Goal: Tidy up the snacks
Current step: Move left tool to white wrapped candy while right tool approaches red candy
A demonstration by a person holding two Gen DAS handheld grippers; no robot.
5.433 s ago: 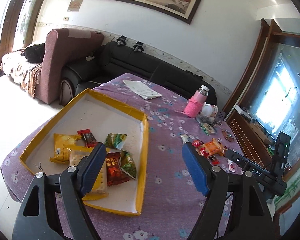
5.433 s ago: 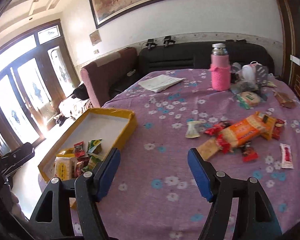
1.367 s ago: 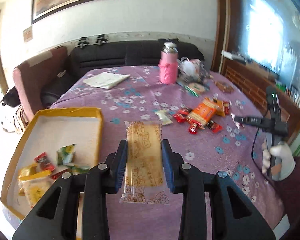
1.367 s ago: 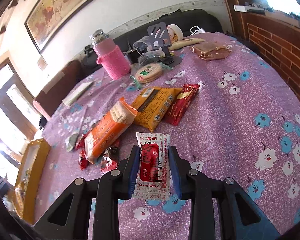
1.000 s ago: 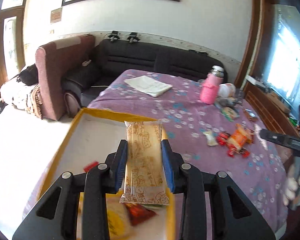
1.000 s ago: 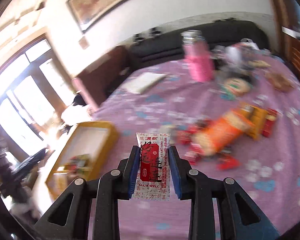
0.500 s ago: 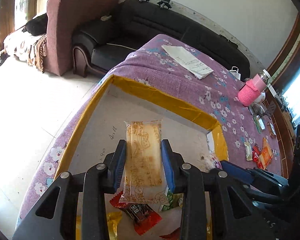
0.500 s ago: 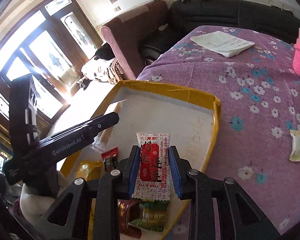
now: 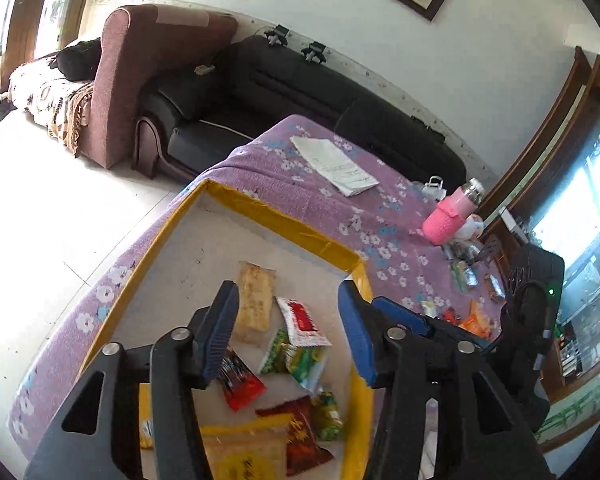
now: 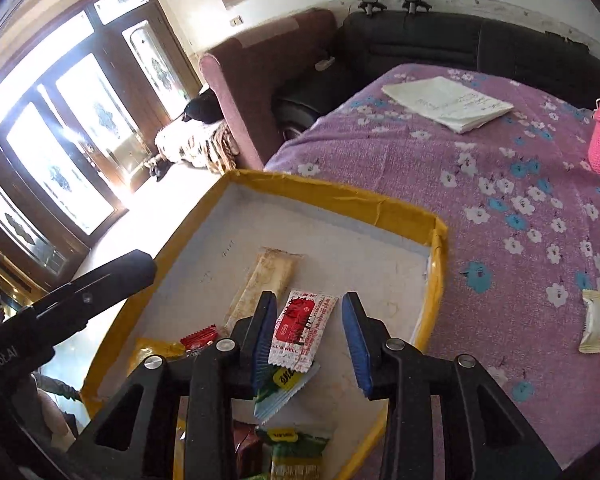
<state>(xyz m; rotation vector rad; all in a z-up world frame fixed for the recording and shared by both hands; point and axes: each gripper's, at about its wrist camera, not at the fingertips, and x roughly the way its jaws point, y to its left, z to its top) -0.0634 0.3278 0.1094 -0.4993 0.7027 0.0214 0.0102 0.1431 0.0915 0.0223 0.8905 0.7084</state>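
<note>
A yellow-rimmed tray (image 9: 284, 220) (image 10: 340, 194) holds several snack packets. My left gripper (image 9: 288, 312) hovers over it, jaws opening, nothing between the pads. The tan cracker packet (image 9: 256, 300) (image 10: 268, 276) lies flat on the tray floor just beyond its left finger. My right gripper (image 10: 309, 312) is also over the tray with jaws opening. The red-and-white packet (image 10: 302, 328) (image 9: 304, 320) sits loose between its fingers, resting on a green packet (image 10: 284, 384), and the pads do not press it. Both grippers are side by side, each showing in the other's view.
Purple flowered tablecloth (image 10: 480, 168) covers the table. On it are a folded paper (image 9: 334, 166), a pink bottle (image 9: 448, 220) and loose snacks (image 9: 472, 320), including a white packet (image 10: 592, 320). Sofas (image 9: 284, 80) stand behind. The table edge drops to the floor left of the tray.
Both grippers opened over the tray. The tan packet left the left jaws and lies on the tray floor. The red-and-white packet slipped free of the right pads onto the pile.
</note>
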